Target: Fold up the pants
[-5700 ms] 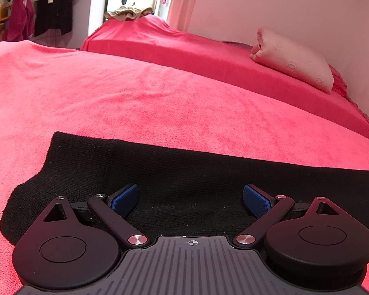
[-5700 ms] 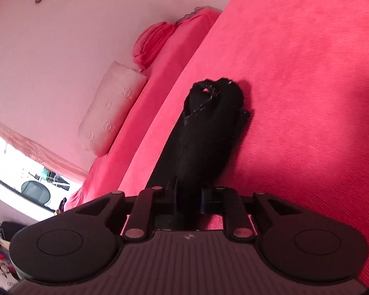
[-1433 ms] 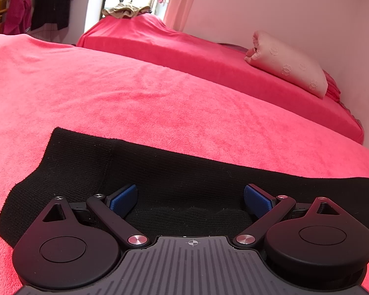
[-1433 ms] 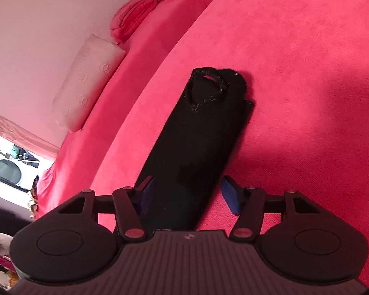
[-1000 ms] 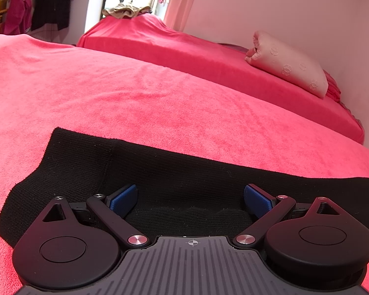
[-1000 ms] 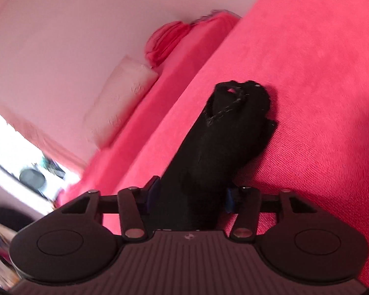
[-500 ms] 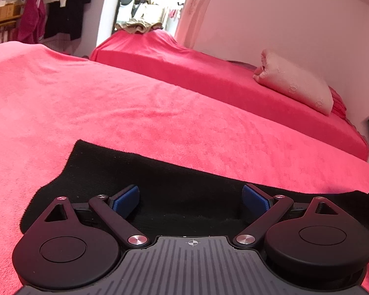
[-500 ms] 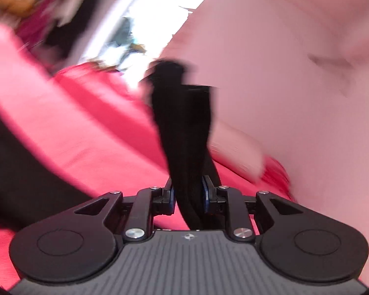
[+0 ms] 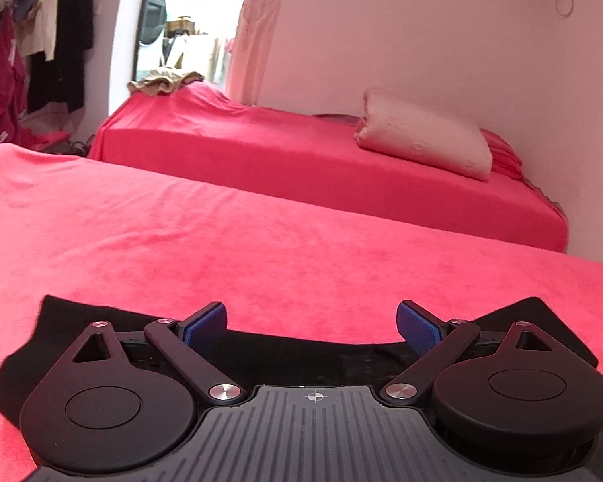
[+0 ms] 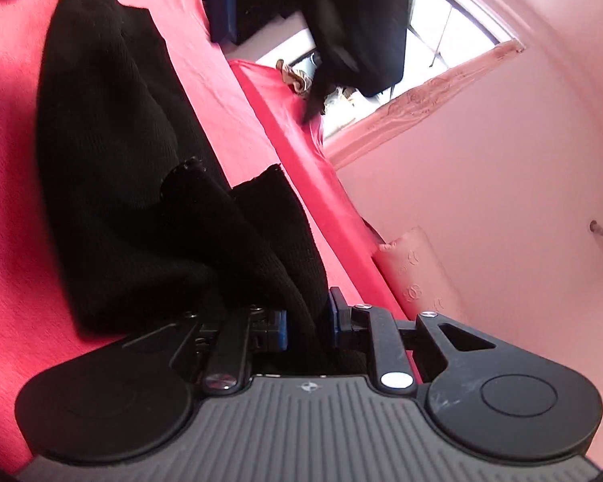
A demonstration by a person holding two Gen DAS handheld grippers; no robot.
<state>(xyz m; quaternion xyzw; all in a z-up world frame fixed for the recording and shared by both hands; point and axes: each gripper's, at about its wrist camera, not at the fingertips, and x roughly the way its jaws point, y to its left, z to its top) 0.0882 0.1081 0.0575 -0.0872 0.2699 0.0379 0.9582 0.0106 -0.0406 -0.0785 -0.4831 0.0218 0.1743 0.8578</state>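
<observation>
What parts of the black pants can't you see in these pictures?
- Left wrist view: the near part of the pants is hidden under the left tool.
- Right wrist view: the cloth pinched inside the right tool is hidden by its fingers.
- Right wrist view: the dark shape at the top is blurred and cut off.

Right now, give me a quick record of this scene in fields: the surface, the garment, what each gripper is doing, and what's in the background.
surface: red blanket
garment: black pants, part lying on the blanket, one end bunched and lifted
left gripper: open, over the pants, gripping nothing
right gripper: shut on the pants' bunched end
background: second red bed with a pale pillow; hanging clothes
</observation>
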